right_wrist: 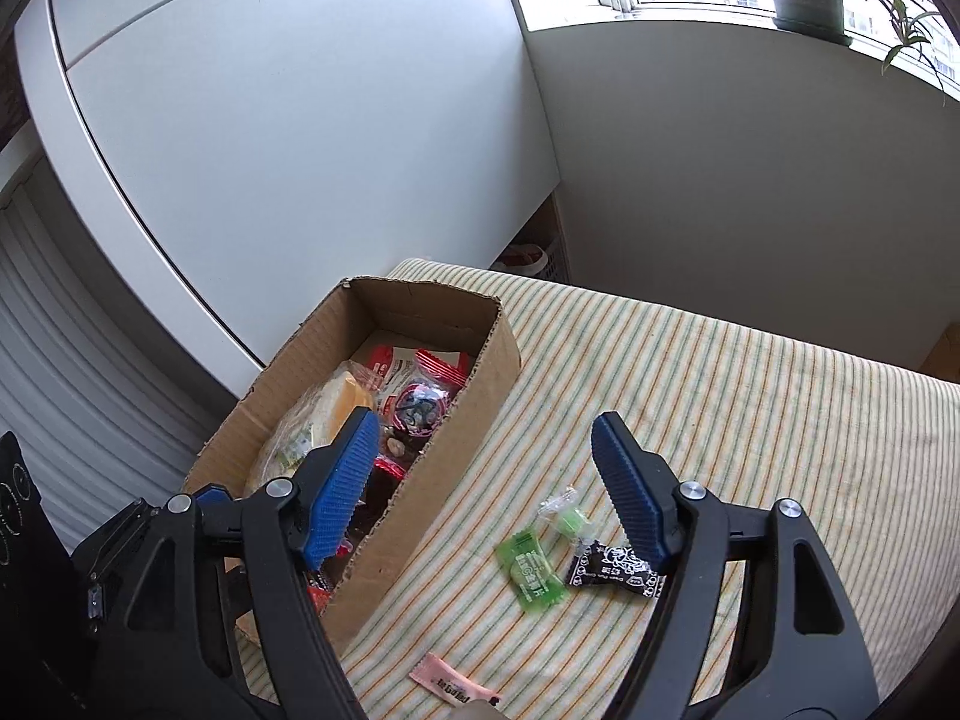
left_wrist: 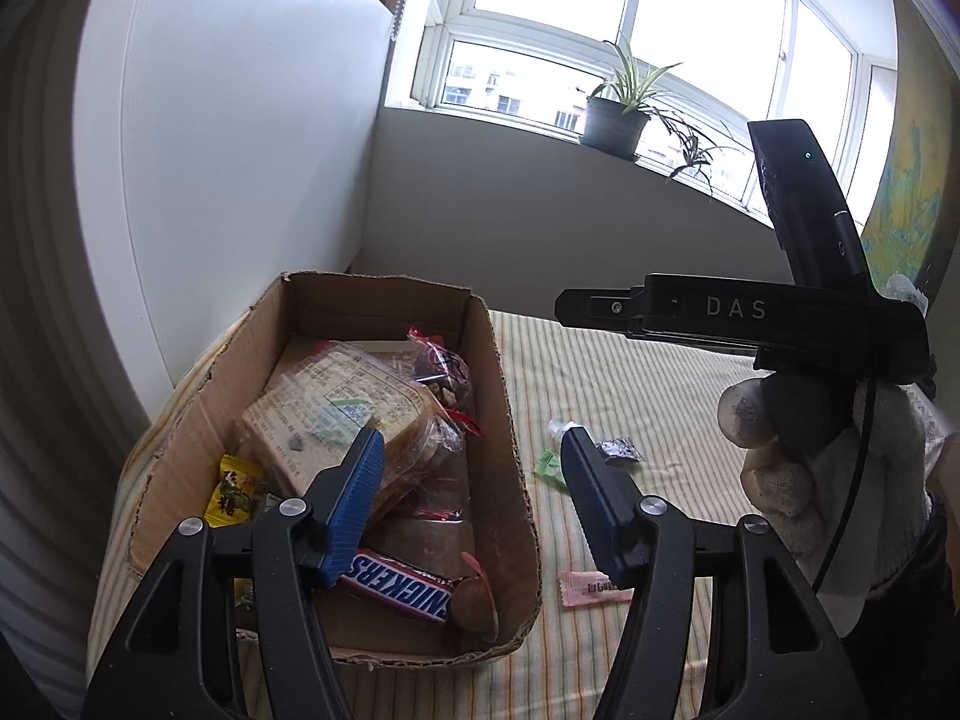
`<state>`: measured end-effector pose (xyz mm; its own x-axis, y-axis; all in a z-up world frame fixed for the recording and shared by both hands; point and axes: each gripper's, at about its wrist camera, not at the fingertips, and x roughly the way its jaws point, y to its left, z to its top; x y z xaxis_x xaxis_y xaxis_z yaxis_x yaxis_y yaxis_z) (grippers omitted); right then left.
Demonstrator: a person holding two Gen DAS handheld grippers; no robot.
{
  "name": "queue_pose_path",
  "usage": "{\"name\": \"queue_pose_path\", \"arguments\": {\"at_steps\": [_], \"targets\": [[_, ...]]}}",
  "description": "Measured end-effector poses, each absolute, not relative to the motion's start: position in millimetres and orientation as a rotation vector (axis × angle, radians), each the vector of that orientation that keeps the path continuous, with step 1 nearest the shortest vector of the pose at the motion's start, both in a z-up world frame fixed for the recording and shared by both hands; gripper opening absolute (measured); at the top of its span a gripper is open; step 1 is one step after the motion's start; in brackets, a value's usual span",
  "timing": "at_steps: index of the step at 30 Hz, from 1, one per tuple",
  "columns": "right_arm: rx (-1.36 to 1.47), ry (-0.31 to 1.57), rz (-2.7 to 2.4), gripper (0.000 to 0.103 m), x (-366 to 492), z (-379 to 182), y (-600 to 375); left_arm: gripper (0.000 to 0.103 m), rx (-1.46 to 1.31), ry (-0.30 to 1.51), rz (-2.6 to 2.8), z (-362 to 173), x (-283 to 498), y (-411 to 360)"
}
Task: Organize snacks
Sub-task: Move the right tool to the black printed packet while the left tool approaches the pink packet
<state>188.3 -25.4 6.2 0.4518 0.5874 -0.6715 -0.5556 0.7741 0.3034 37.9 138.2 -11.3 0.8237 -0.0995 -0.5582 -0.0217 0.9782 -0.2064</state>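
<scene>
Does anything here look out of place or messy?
Yes. Four small wrapped sweets lie loose on the striped cloth beside the cardboard box instead of inside it: a green packet, a clear-wrapped green candy, a black packet and a pink one. The box's rim is ragged.

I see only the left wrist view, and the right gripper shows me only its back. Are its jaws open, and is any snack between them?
Observer: Open and empty. Nothing sits between the pads of the right gripper.
Operator: My own finger hides part of the green snacks beside the cardboard box. How many are there?
Observer: Two: a flat green packet and a clear-wrapped green candy, both lying apart from the box.
</scene>
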Motion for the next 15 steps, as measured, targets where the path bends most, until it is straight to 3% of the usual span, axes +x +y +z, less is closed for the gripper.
{"name": "queue_pose_path", "arguments": {"at_steps": [9, 13, 15], "targets": [[0.006, 0.897, 0.674, 0.076, 193.9, -14.5, -55.0, 0.061, -0.179, 0.617, -0.117, -13.3, 37.4, 102.6], [0.005, 0.952, 0.700, 0.054, 198.9, -28.1, -61.7, 0.061, -0.153, 0.625, -0.164, -14.9, 34.5, 81.4], [0.001, 0.975, 0.712, 0.051, 200.5, -34.8, -64.0, 0.061, -0.151, 0.641, -0.198, -19.7, 33.6, 70.9]]}}
